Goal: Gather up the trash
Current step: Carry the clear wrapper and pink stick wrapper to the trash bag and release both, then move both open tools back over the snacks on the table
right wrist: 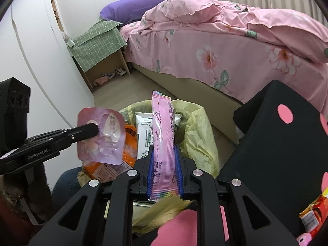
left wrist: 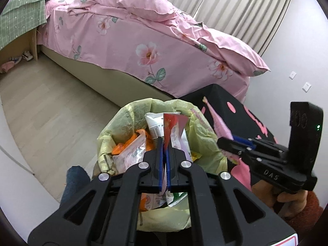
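Trash was being gathered into a bin lined with a pale yellow-green plastic bag (left wrist: 205, 135), which stood on the wooden floor beside a bed covered in a pink floral quilt (left wrist: 127, 34) and already held an orange foil packet (left wrist: 131, 143) and a white crumpled wrapper (right wrist: 143, 131). The left hand-held gripper (left wrist: 165, 143) was seen nearly closed, its blue pads pinching the edge of a flat, translucent pink blister-style pouch (right wrist: 101, 135) held over the near side of the bag's mouth. The right hand-held gripper (right wrist: 164, 155) was held narrowly apart on a long pink stick-shaped sachet (right wrist: 164, 135), which stood upright between the pads, over the bag's opening. A black desk with pink spots (right wrist: 272, 143) was seen just beside the bin, with a red snack wrapper (right wrist: 313, 211) lying on it at the right edge. The step in hand was judged to be the dropping of both pieces. It would be done well if each piece were brought squarely over the middle of the opening, clear of the folded-over rim, and lowered close to the pile before being let go; light wrappers were judged likely to flutter or cling to a pad.
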The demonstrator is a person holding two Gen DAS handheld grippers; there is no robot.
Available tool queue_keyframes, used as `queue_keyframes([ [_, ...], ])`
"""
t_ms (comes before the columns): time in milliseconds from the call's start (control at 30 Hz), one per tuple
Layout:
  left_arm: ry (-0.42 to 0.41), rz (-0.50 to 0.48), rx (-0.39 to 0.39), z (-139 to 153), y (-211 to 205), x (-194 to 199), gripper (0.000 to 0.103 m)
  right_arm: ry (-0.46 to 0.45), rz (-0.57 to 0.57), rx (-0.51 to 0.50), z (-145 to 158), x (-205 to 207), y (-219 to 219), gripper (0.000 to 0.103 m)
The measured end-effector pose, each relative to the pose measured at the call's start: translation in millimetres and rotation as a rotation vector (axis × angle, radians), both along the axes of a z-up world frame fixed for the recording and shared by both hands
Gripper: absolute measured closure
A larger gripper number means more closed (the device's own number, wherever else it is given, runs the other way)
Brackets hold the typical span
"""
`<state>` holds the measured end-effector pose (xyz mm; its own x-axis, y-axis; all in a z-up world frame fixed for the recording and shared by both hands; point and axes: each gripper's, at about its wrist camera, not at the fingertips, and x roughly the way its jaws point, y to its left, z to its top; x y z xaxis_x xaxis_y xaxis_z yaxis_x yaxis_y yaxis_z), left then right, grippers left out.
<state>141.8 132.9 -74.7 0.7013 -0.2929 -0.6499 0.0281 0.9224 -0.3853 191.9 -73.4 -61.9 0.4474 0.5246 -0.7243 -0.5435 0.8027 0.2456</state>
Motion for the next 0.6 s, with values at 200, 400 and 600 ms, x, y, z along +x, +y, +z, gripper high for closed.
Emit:
queue_keyframes([
  [200, -0.017, 0.065, -0.027, 14.2, 10.5, -6.8, 0.070, 0.005, 0.007, 0.017, 5.4, -4.3, -6.8, 0.059],
  [400, -0.067, 0.099, -0.015, 37.6, 3.4, -20.7, 0.062, -0.045, -0.042, 0.021, 32.0, -26.2, -46.3, 0.055],
  [600, -0.100, -0.005, 0.023, 53.1, -44.2, -30.2, 0.061, -0.121, -0.169, -0.030, 53.5, -64.7, -120.5, 0.055],
])
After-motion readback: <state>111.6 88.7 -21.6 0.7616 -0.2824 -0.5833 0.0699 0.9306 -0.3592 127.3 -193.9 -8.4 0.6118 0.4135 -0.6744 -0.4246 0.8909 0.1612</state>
